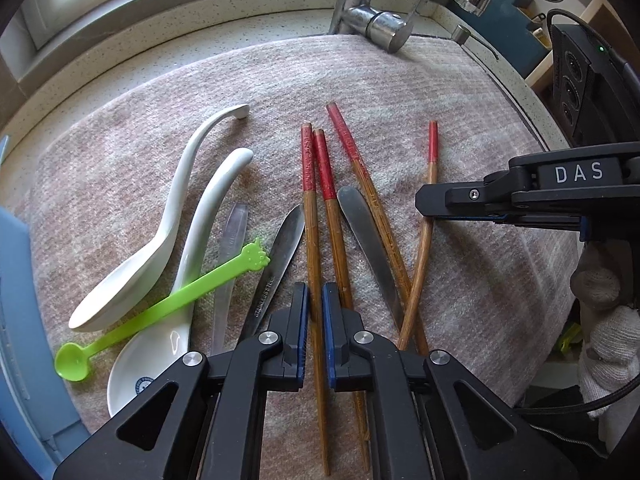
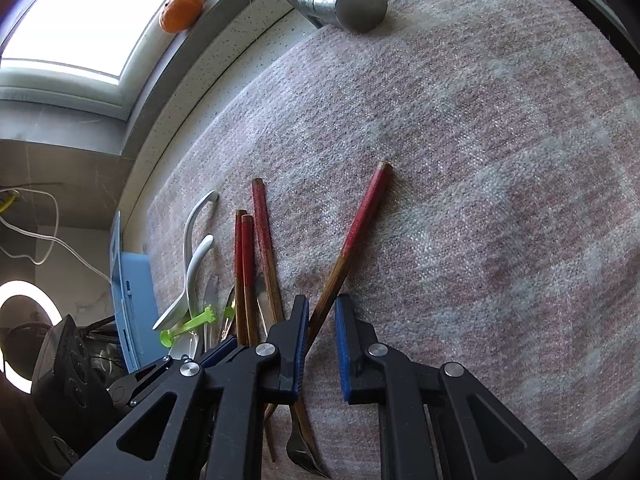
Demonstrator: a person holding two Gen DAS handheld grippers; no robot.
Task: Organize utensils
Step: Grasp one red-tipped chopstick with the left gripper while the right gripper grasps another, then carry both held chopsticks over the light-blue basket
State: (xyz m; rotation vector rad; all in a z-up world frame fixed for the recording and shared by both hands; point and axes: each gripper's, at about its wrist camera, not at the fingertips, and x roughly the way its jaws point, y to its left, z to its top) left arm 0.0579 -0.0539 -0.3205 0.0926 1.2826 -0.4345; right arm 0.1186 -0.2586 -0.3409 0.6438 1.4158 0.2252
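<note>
Currently left gripper point(image 1: 316, 320) pinches one chopstick point(image 1: 310, 208) mid-shaft; right gripper point(image 2: 322, 322) straddles the stray chopstick point(image 2: 352, 240), pads not clamped. Light, stiff, slick wood: grip mid-shaft to avoid swivelling.

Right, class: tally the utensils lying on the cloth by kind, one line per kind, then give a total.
Chopsticks: 4
White soup spoons: 2
Green plastic spoon: 1
Metal utensil handles: 2, one of them the fork seen from the right wrist
Clear plastic utensil: 1
Total: 10
</note>
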